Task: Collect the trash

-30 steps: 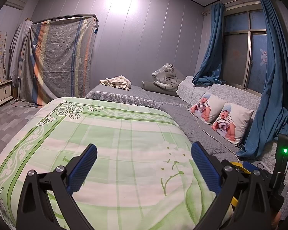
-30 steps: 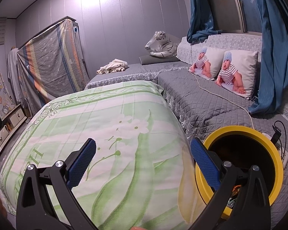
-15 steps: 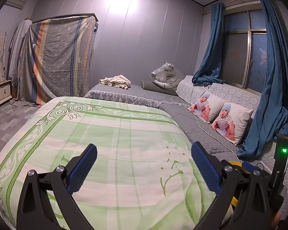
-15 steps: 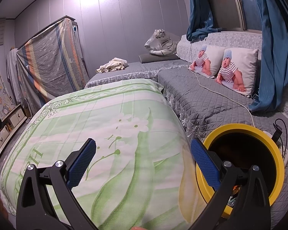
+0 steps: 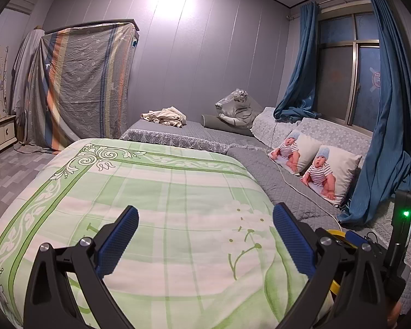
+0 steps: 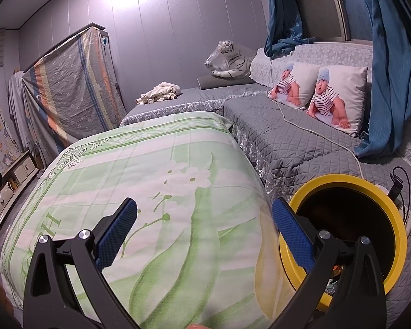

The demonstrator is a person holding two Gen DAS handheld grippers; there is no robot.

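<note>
Left gripper (image 5: 205, 235): jaws spread wide, nothing between them, hovering over the green floral quilt (image 5: 156, 197) at lower centre of its frame.
Right gripper (image 6: 204, 230): jaws also wide apart and empty, above the same quilt.
Yellow-rimmed bin (image 6: 370, 189): lower right of the right view, just beside the quilt's edge; dark inside, with bits of colourful trash (image 6: 332, 282) visible at the bottom.
Baby-print pillows (image 6: 326, 93): upper right, on the grey quilted bedding (image 6: 282, 137).

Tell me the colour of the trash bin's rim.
Yellow; the bin's rim shows best in the right wrist view.
</note>
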